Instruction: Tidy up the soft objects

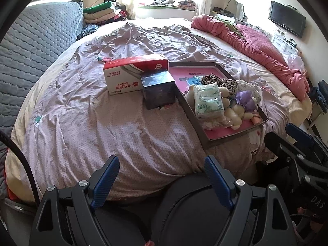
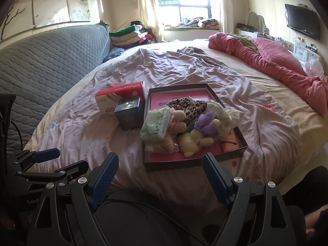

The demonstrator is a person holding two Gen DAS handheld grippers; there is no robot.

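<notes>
Both grippers, left gripper and right gripper, hung wide-jawed, empty. Light, squashy tissue pack in the tray looked easiest pinched across its middle.

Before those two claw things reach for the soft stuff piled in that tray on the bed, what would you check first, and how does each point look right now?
1. Left gripper open with nothing between its fingers: ok.
2. Right gripper open with nothing between its fingers: ok.
3. Soft things gathered in the tray: the tissue pack, cream plush toy, purple fabric piece and leopard-print cloth all lie inside: ok.
4. Clear way in over the tray's near rim: ok.
5. Red-and-white box and dark box stand left of the tray, apart from the pile: ok.
6. Whether small pieces lie hidden under the pile: cannot tell.
</notes>
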